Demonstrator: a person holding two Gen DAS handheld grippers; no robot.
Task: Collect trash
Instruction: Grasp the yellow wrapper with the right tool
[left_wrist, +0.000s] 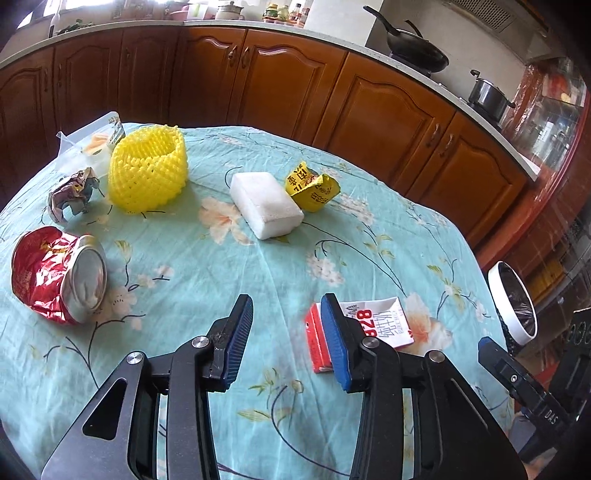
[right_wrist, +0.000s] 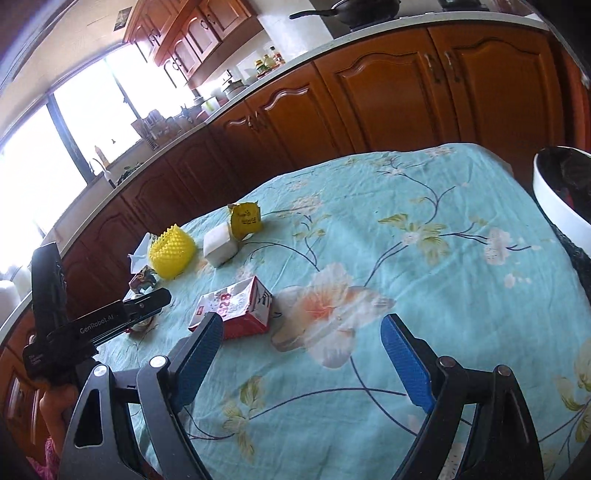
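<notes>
Trash lies on a round table with a teal floral cloth (left_wrist: 221, 280). A crushed red can (left_wrist: 55, 275) is at the left, a crumpled foil wrapper (left_wrist: 72, 194) and a yellow foam net (left_wrist: 149, 173) behind it. A white foam block (left_wrist: 264, 205) and a yellow wrapper (left_wrist: 312, 188) lie mid-table. A red-and-white milk carton (left_wrist: 360, 330) lies just right of my open, empty left gripper (left_wrist: 288, 332); it also shows in the right wrist view (right_wrist: 236, 308). My right gripper (right_wrist: 301, 354) is open and empty, above the cloth right of the carton.
A white-rimmed bin with a black liner (left_wrist: 511, 306) stands off the table's right edge; it also shows in the right wrist view (right_wrist: 561, 192). A clear plastic bag (left_wrist: 88, 140) lies at the far left. Wooden kitchen cabinets (left_wrist: 295, 88) run behind the table.
</notes>
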